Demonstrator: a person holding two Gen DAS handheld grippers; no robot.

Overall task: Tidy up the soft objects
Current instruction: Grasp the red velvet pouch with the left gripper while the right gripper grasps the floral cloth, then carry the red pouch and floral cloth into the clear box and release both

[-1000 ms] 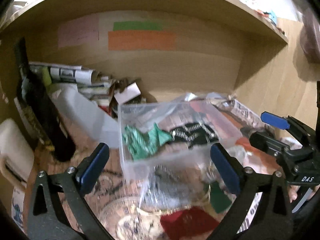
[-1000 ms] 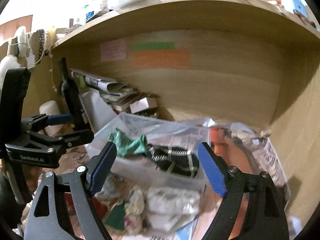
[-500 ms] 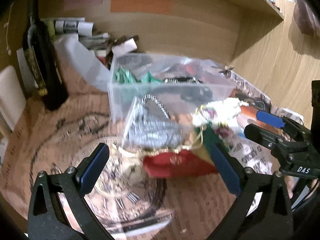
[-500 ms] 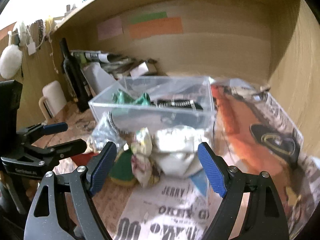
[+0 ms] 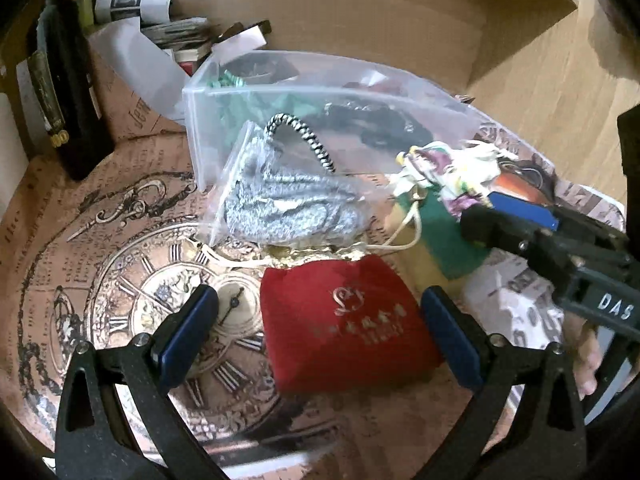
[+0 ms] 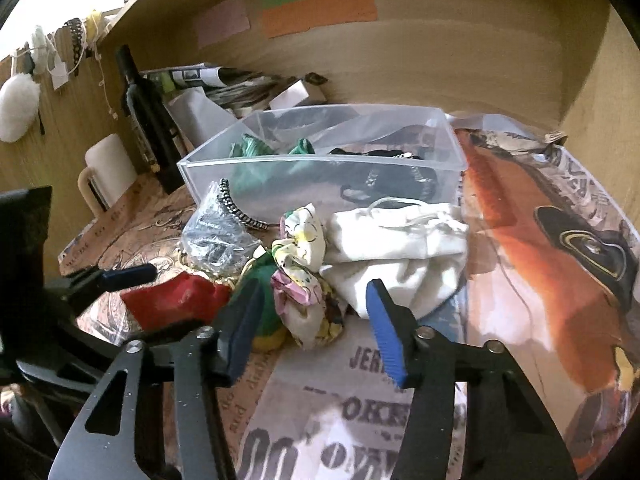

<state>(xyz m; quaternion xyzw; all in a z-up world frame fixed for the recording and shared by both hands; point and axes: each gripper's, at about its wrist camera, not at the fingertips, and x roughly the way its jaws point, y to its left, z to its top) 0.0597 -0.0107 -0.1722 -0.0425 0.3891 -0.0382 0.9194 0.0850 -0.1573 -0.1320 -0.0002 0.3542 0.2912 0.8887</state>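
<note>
Two grippers, both with fingers spread, gripping nothing. Your left gripper (image 5: 320,330) straddled red pouch (image 5: 344,324) lying between its fingers on table (image 5: 80,216). Your right gripper (image 6: 316,328) had floral scrunchie (image 6: 306,276) between fingertips, white drawstring bag (image 6: 400,248) just past right finger. Clear bin (image 6: 320,172) stood beyond both, holding green and black fabrics.

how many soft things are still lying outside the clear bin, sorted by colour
red pouch: 1
green pouch: 1
white drawstring bag: 1
floral scrunchies: 2, as far as the bunched cloth lets me tell
grey knit item in a plastic bag: 1
Total outside the clear bin: 6
</note>
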